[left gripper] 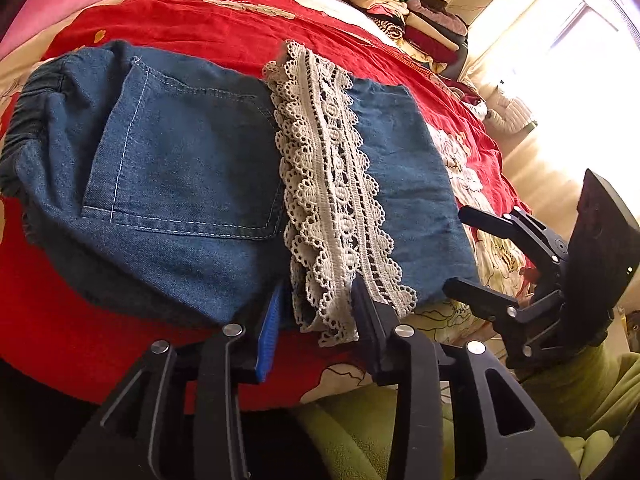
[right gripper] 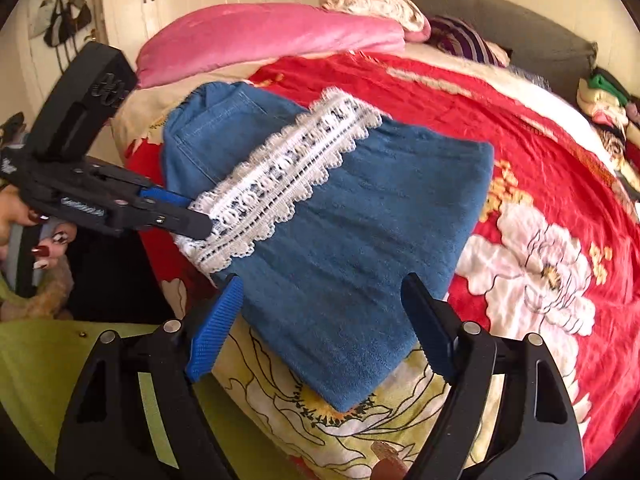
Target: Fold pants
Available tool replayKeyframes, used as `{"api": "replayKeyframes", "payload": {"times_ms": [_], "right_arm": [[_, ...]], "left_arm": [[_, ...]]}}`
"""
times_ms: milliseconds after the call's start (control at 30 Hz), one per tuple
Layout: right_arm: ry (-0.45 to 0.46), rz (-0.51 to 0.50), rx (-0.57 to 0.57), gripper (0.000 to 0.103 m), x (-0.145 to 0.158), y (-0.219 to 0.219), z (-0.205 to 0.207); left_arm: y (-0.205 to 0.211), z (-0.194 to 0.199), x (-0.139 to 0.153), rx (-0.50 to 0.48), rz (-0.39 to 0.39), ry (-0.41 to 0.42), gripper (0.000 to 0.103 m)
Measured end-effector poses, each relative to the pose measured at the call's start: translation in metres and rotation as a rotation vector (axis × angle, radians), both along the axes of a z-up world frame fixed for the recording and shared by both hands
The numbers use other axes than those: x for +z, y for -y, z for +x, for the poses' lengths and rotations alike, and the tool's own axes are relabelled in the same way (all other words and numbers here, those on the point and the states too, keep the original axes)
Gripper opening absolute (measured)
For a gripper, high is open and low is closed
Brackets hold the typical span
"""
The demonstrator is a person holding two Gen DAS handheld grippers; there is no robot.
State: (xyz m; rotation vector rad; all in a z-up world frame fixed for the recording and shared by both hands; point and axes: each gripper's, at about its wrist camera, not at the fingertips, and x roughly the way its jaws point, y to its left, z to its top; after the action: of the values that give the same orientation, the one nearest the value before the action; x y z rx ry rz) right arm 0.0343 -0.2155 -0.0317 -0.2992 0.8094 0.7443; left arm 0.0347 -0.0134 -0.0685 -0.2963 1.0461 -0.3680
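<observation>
Blue denim pants (left gripper: 180, 160) lie folded up small on a red flower blanket (right gripper: 440, 100). A white lace strip (left gripper: 328, 184) runs across them, from the left claw (left gripper: 320, 312) straight out ahead of it. The stretchy waist is ahead and off to that claw's left side.

The left claw is partly open. The near end of the lace sits between its two fingers, but the pads do not seem to squeeze it. The right claw (right gripper: 324, 320) is wide open. The near corner of the pants lies between its fingers, and nothing is pinched there either.

I think the folding is almost done. The pants already look like a neat packet. This looks like the tidy-up part, or the start of one more fold. For one more fold, both claws need to close on the near edge, lift it, and lay it over toward the waist. The lace is loose and holey, so a finger can snag in it.

Some things are hard to see. The layers under the top one are hidden. The near edge of the lace dips behind the left claw's fingers. Bright window light washes out the room to the right of the right claw.
</observation>
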Motion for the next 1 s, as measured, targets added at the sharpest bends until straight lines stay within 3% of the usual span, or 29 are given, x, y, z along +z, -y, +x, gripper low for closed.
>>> {"api": "replayKeyframes", "payload": {"times_ms": [167, 467, 567, 633, 800, 867, 1000], "right_arm": [[-0.047, -0.059, -0.02, 0.072, -0.023, -0.004, 0.005], [-0.025, -0.002, -0.039, 0.072, -0.004, 0.005, 0.004], [-0.006, 0.015, -0.057, 0.079, 0.003, 0.009, 0.003], [0.006, 0.023, -0.069, 0.08, 0.007, 0.012, 0.004], [0.031, 0.058, -0.097, 0.085, 0.02, 0.019, 0.006], [0.04, 0.069, -0.104, 0.086, 0.025, 0.022, 0.007], [0.058, 0.084, -0.107, 0.089, 0.033, 0.022, 0.008]], "left_arm": [[0.001, 0.002, 0.0, -0.007, 0.011, 0.0, 0.038], [0.001, -0.004, 0.014, 0.007, 0.07, 0.054, 0.045], [-0.002, -0.009, 0.02, 0.014, 0.088, 0.076, 0.045], [-0.004, -0.011, 0.027, 0.026, 0.112, 0.101, 0.065], [-0.011, -0.018, 0.047, 0.055, 0.16, 0.163, 0.068], [-0.016, -0.022, 0.053, 0.073, 0.177, 0.183, 0.085], [-0.025, -0.026, 0.064, 0.103, 0.199, 0.212, 0.093]]}}
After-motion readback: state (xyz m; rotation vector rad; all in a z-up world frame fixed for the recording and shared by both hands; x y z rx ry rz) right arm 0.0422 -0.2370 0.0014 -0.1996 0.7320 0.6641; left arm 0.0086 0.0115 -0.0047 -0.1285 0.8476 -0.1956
